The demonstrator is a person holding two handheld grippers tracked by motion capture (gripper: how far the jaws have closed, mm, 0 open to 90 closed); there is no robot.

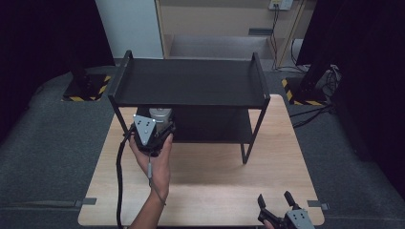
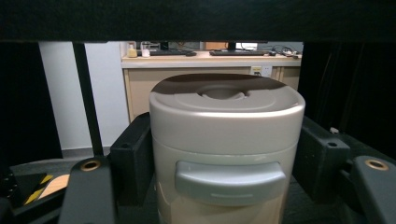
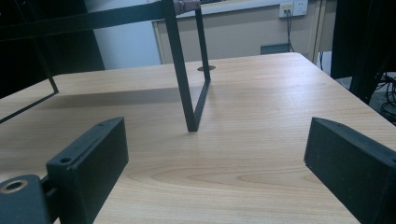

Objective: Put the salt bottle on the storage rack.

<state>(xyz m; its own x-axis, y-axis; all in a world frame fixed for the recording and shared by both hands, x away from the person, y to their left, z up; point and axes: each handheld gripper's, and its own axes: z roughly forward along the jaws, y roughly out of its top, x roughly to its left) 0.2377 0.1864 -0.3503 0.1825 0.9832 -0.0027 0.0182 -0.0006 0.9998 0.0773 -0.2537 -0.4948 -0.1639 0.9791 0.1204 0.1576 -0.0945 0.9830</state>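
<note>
The left hand-held gripper [image 1: 152, 128] is clamped on an upright grey canister [image 2: 226, 144], just under the shelf [image 1: 191, 82]; the right hand-held gripper [image 1: 278, 204] rests apart-jawed, well away.

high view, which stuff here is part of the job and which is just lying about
In the job:
left gripper, shut on the canister
black shelf that the canister sits under
table

Lying about:
right gripper, open, idle at the table's near edge
floor cables

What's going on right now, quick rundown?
Left gripper clamped on grey canister under black shelf. Right gripper open, idle above table. Nothing blocking.
</note>
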